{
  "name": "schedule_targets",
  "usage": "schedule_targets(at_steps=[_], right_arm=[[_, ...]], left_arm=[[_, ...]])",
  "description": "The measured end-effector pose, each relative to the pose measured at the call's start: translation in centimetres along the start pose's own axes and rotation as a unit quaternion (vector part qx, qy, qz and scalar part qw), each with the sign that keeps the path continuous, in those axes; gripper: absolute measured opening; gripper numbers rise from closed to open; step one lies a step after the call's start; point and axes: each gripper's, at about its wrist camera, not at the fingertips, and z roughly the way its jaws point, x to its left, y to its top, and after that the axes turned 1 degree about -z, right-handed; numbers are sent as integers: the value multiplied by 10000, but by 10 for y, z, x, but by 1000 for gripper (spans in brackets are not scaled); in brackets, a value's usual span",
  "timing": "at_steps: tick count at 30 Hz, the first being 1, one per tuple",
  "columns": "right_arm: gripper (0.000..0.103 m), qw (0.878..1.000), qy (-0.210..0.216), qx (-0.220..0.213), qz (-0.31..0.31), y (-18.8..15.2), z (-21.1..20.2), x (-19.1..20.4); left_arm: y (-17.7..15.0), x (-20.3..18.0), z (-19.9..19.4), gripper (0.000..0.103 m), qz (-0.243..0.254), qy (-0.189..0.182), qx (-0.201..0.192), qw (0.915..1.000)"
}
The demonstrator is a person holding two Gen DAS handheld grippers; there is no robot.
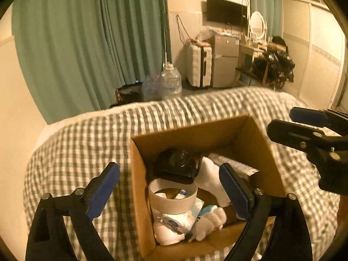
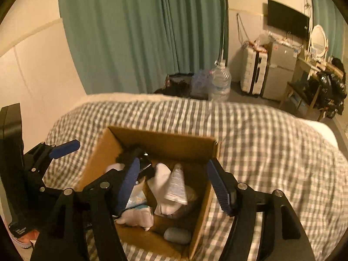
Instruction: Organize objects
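An open cardboard box (image 1: 256, 145) (image 2: 161, 140) sits on a grey checked bed cover. It holds a tape roll (image 1: 173, 198), a black object (image 1: 176, 165), white socks (image 1: 209, 176) (image 2: 163, 178), a white tube (image 2: 177, 183), a white packet (image 1: 174, 226) and a grey oval object (image 2: 177, 236). My left gripper (image 1: 169, 187) is open and empty, straddling the box's left wall above the tape roll. My right gripper (image 2: 173, 183) is open and empty over the box, and shows at the right of the left wrist view (image 1: 280, 124).
The checked bed cover (image 1: 87, 143) (image 2: 271, 148) surrounds the box. Beyond the bed stand green curtains (image 1: 87, 43), water bottles (image 1: 170, 82), a white suitcase (image 1: 199, 65), a small fridge (image 1: 225, 63), a wall TV (image 1: 226, 12) and a cluttered desk (image 1: 269, 61).
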Motion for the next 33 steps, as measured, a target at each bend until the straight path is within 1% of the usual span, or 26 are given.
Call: schedule_targets(at_steps=[1, 4, 8, 9, 11, 13, 20, 24, 29, 31, 33], right_arm=[[73, 10000, -25, -88, -25, 3, -12, 3], [76, 9994, -109, -313, -82, 8, -44, 10], [82, 9981, -220, -545, -160, 15, -83, 19], [83, 9976, -273, -612, -171, 16, -93, 21], [85, 9966, -374, -717, -182, 17, -113, 23], [89, 9954, -410, -853, -171, 18, -133, 26], [94, 9893, -493, -1335, -317, 11, -198, 40], [100, 9839, -646, -1624, -371, 4, -225, 50], [101, 9733, -942, -2085, -167, -7, -251, 51], [101, 9725, -937, -2128, -97, -12, -251, 51], [101, 9740, -909, -2074, -102, -16, -248, 51]], left_arm=[[3, 1, -12, 98, -31, 11, -92, 10000], [9, 1, -38, 99, -75, 24, -268, 9996], [18, -1, -76, 100, -18, 200, -484, 9986], [19, -2, -85, 101, 60, 123, -536, 9985], [18, -2, -106, 101, 17, 161, -644, 9978], [18, 0, -126, 102, -26, 174, -749, 9970], [10, 8, -183, 103, -66, 276, -1168, 9928], [5, 16, -206, 103, -225, 364, -1412, 9891], [-4, 24, -220, 103, -509, 351, -1613, 9850], [-8, 24, -224, 103, -570, 367, -1708, 9830], [-12, 23, -226, 103, -577, 348, -1782, 9817]])
